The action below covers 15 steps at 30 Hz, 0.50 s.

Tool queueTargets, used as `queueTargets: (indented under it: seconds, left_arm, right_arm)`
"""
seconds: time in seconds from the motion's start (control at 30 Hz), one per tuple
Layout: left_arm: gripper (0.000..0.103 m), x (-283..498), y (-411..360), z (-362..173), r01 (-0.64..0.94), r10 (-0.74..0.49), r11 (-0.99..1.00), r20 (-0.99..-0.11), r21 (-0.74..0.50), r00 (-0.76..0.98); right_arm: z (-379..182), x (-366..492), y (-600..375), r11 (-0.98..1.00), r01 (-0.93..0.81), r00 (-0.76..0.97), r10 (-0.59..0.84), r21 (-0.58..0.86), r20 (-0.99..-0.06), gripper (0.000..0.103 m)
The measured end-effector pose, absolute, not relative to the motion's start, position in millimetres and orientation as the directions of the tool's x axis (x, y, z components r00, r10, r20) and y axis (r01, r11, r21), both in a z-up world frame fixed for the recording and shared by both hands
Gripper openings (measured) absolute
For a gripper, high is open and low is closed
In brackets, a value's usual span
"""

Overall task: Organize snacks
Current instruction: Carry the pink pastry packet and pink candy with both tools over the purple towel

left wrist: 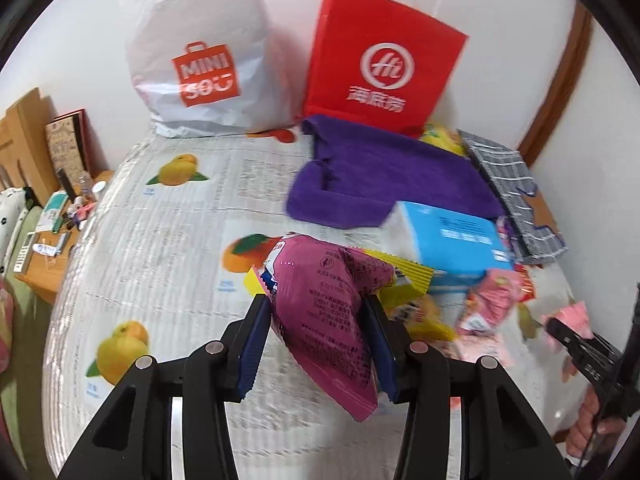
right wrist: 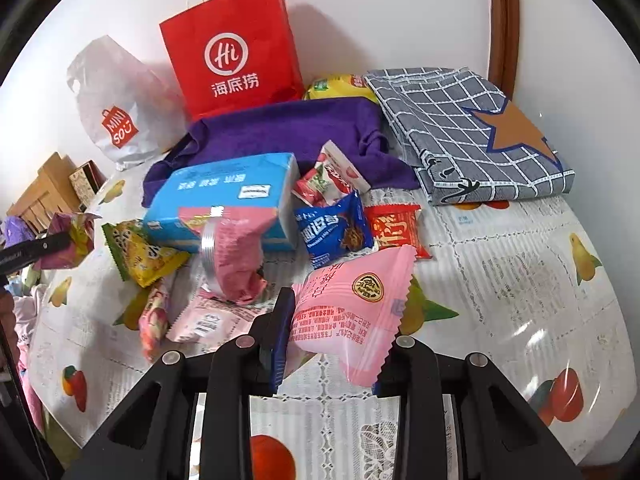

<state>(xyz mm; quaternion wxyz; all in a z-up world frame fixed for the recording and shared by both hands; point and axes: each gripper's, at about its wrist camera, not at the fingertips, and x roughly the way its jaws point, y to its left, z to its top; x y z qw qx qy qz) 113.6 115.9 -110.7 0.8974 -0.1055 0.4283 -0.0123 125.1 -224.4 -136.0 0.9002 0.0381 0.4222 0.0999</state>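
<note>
In the left wrist view, my left gripper (left wrist: 316, 308) is shut on a magenta snack packet (left wrist: 332, 332), held above the table with its blue pads (left wrist: 256, 336) pressing both sides. My right gripper (right wrist: 340, 320) is shut on a pink snack packet (right wrist: 352, 308) with a gold round seal. That packet hides the right pad. Each gripper also shows in the other view: the right gripper (left wrist: 560, 330) with its pink packet (left wrist: 576, 314) at the far right, the left gripper (right wrist: 40, 250) with the magenta packet (right wrist: 74, 240) at the far left.
On the fruit-print table cover (right wrist: 520, 280) lie several loose snacks around a blue tissue box (right wrist: 224, 200). Behind them lie a purple towel (right wrist: 280, 132) and a grey checked cloth (right wrist: 472, 128). A red paper bag (right wrist: 232, 56) and a white plastic bag (right wrist: 116, 120) stand against the wall.
</note>
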Motion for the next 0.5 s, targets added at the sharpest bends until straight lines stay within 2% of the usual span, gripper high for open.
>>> queueTargets:
  seconds: [0.5]
  left_arm:
    - [0.045, 142, 59, -77, 0.071, -0.232, 0.967, -0.736, -0.243, 0.636]
  right_arm:
    - [-89, 169, -194, 0.968, -0.223, 0.655, 0.235, 0.113, -0.718, 0.031]
